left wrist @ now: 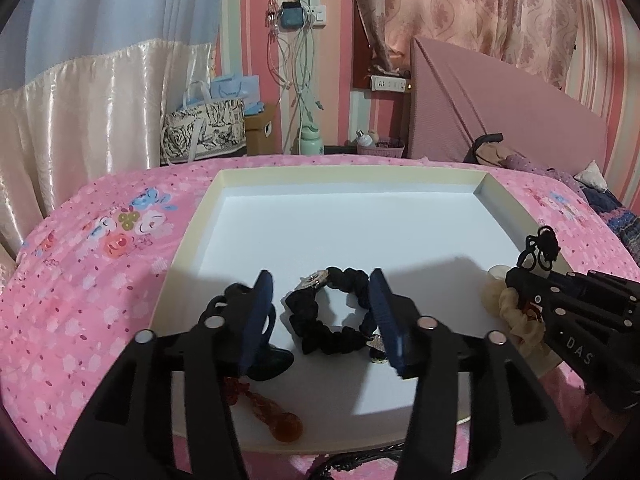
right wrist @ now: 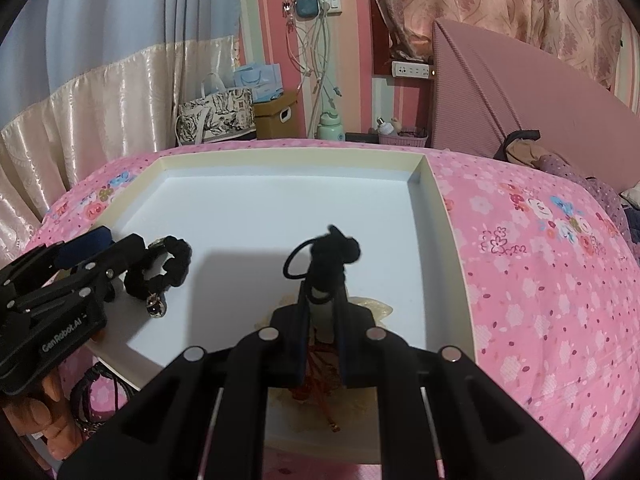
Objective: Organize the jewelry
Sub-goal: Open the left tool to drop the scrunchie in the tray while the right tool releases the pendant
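Observation:
A shallow white tray with cream walls (left wrist: 352, 174) lies on the pink bed. My left gripper (left wrist: 322, 318) is open, its blue pads either side of a black scrunchie with a metal charm (left wrist: 332, 316) lying in the tray. My right gripper (right wrist: 323, 320) is shut on a black hair tie with a bow (right wrist: 326, 258), held above the tray; it also shows in the left wrist view (left wrist: 540, 250). A cream scrunchie (left wrist: 510, 308) and an orange clip (left wrist: 276, 416) lie in the tray. The black scrunchie also shows in the right wrist view (right wrist: 168, 270).
The tray (right wrist: 440, 200) sits on a pink floral bedspread (right wrist: 540, 280). Dark cords (right wrist: 96, 396) lie on the bed by the tray's near left corner. A pink headboard (left wrist: 500, 112) and dark clothes (left wrist: 520, 160) are at the right. Bags and a box stand beyond the bed.

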Motion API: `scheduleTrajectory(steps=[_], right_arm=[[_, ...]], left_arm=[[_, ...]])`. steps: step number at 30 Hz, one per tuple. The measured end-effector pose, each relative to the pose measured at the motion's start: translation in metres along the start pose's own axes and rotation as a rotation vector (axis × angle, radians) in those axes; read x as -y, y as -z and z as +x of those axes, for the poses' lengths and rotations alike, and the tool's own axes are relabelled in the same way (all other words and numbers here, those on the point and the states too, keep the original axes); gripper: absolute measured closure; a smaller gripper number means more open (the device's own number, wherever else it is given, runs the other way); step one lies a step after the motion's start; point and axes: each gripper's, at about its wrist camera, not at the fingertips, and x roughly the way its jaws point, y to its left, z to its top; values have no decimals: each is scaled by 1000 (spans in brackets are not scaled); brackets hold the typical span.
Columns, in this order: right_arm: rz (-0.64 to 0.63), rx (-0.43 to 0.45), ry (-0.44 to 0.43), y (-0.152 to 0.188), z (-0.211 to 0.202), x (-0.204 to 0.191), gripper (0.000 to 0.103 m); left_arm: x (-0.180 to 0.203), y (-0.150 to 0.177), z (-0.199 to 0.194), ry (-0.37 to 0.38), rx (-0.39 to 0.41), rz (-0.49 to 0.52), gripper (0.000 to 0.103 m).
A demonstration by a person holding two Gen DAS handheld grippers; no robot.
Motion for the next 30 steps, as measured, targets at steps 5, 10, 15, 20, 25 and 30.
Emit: scheduleTrajectory(steps=[5, 10, 15, 20, 25, 30], right_arm=[[1, -1, 1, 1, 0, 0, 91], [11, 15, 16, 2, -3, 2, 56], [-4, 33, 31, 2, -7, -2, 55], [-2, 41, 40, 2, -10, -1, 50], [13, 37, 38, 2, -13, 3, 41], [29, 49, 41, 0, -28, 9, 34]], left_arm=[[0, 0, -1, -5, 0, -5, 43], [0, 0, -3, -11, 14, -5, 35], [0, 2, -9, -23, 39, -8, 28], [0, 2, -13, -38, 59, -7, 20], [3, 2, -17, -51, 81, 5, 19], [4, 2, -21, -67, 92, 3, 17]])
